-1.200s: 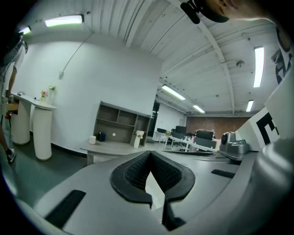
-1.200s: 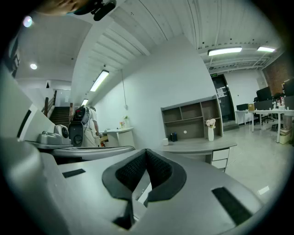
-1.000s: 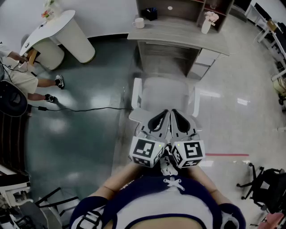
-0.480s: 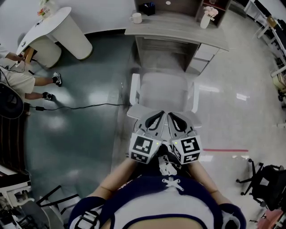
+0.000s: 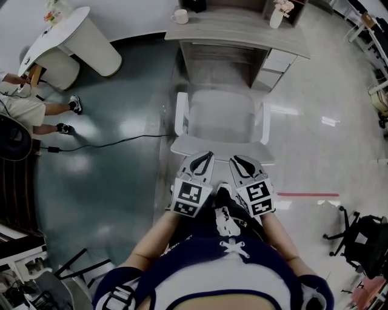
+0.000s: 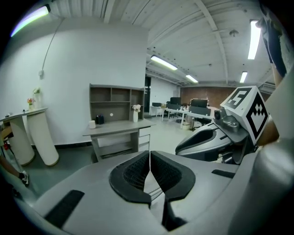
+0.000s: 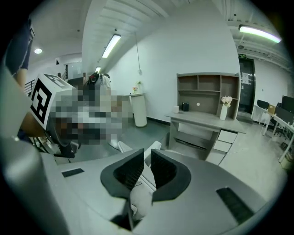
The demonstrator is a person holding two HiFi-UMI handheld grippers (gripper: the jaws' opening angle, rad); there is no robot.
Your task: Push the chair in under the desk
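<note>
A white chair [image 5: 221,118] with two armrests stands in front of the grey desk [image 5: 239,29], its seat facing the desk's opening. In the head view my left gripper [image 5: 207,156] and right gripper [image 5: 237,160] sit side by side at the top edge of the chair's backrest [image 5: 221,148]. Whether they touch it I cannot tell. Both are shut with nothing between the jaws. The left gripper [image 6: 149,158] view looks over its closed jaws at the desk [image 6: 117,128]. From the right gripper [image 7: 147,160] view, the chair's white armrest [image 7: 123,147] shows just past the jaws, with the desk [image 7: 206,120] beyond.
A mug [image 5: 180,16] and a flower vase [image 5: 277,18] stand on the desk, with drawers [image 5: 274,65] under its right side. A white curved counter [image 5: 76,36] and a seated person [image 5: 27,109] are at the left. A cable [image 5: 109,144] crosses the floor. A black chair base [image 5: 357,242] stands at the right.
The chair has slid toward the desk and the desk has come nearer in view. Both grippers followed the backrest forward and have drawn a little apart.
</note>
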